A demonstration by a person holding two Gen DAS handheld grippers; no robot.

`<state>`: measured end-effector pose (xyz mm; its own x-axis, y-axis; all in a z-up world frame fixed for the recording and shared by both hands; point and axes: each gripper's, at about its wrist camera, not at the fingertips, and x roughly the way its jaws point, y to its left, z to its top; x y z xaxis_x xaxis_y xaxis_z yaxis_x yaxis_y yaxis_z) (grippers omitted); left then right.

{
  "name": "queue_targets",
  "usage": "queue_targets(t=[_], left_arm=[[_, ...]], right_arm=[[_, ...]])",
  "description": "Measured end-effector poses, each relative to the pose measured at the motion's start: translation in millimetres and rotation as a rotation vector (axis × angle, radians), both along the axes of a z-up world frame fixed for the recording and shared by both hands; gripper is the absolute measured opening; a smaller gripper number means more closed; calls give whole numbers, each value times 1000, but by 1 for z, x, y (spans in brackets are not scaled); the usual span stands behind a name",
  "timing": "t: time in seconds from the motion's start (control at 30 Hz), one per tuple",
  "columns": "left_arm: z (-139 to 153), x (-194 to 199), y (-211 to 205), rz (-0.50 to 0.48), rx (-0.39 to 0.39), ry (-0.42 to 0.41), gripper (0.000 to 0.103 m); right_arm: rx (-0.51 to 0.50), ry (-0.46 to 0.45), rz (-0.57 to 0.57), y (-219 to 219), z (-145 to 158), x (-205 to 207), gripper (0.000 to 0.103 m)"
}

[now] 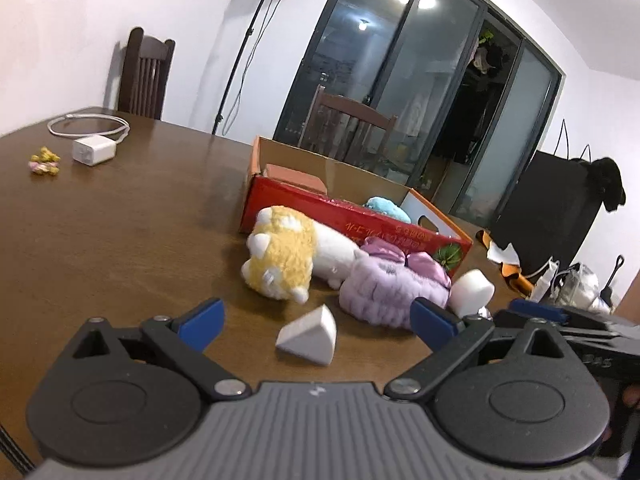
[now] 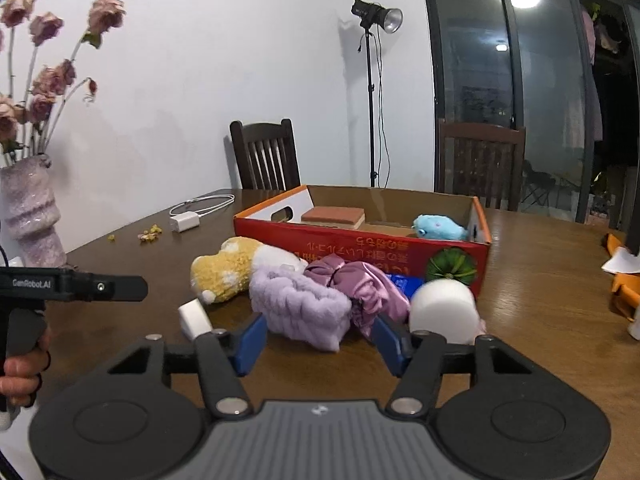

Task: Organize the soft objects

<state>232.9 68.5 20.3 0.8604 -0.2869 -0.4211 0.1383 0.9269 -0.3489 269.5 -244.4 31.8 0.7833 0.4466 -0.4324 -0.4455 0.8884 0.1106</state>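
A white foam wedge point(image 1: 308, 336) lies on the table between the wide-apart fingers of my open left gripper point(image 1: 318, 322). Beyond it lie a yellow and white plush point(image 1: 280, 260), a fluffy purple headband point(image 1: 392, 288) with a satin bow, and a white foam cylinder point(image 1: 472, 292). My right gripper point(image 2: 320, 344) is open, and the near end of the purple headband point(image 2: 300, 312) sits just ahead of its fingertips. The foam cylinder point(image 2: 444, 312) stands to its right. The red cardboard box point(image 2: 360, 240) behind holds a blue plush point(image 2: 438, 227) and a brown pad point(image 2: 334, 216).
A white charger with cable point(image 2: 184, 222) and small yellow crumbs point(image 2: 150, 234) lie at the far left. A vase of dried roses point(image 2: 32, 216) stands at the left edge. Orange and white items point(image 2: 624, 276) sit at the right. Chairs point(image 2: 266, 156) and a light stand point(image 2: 372, 92) are behind the table.
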Motion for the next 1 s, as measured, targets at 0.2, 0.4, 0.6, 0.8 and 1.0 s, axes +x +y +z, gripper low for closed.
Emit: queue_targets(t=[0.2,0.4,0.6,0.8,1.0], left_arm=[[11,43,-28,-171,-7,-34,66],[-3,101,-48,-166,-13,121,31],[-4,91,-42,-180,-80,125,19],[-4,28,-48,-246,-123,86,19],[-16,-58,-56,-304,-114,85,23]], right_arm=[[60,75,-28,14,-16,51,39],[137,148,-51,14,-31,81,34],[229,198,-16,0,-39,87,24],[141,135,20,-7,-27,35,22],[96,140,123,-22,-22,-44,25]])
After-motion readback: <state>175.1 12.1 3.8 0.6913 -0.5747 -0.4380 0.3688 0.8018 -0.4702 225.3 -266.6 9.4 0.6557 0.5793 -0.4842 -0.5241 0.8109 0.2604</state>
